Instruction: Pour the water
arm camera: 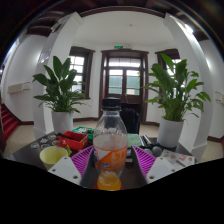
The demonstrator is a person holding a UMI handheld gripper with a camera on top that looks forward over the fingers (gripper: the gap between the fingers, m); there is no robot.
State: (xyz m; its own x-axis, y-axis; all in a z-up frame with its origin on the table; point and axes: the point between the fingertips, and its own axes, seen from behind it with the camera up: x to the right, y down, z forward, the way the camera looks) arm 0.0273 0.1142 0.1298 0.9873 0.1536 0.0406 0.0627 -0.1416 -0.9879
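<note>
A clear plastic bottle (110,150) stood upright between the two fingers of the gripper (112,162), straight ahead at twelve o'clock from the camera. It had a dark cap and an orange label band, and orange liquid showed in its lower part. The purple pads (84,158) sat against the bottle's sides at nine and three o'clock, with no gap visible on either side, so the fingers appeared closed partway onto it and holding it.

The gripper pointed level and forward, and the bottle was not tilted. The hand holding the gripper was out of view.

At about ten o'clock from the bottle, just beyond the left finger, sat a yellow-green bowl (53,155) on a dark table (25,152). Behind it lay a red object (72,142) and something green, too small to identify. More small items crowded the table at two o'clock, beyond the right finger.

Farther back, a potted plant (62,90) in a white pot stood at ten o'clock and a second plant (176,92) at two o'clock. Between them, at twelve o'clock, was a dark-framed double door (125,75) in a white-walled room.
</note>
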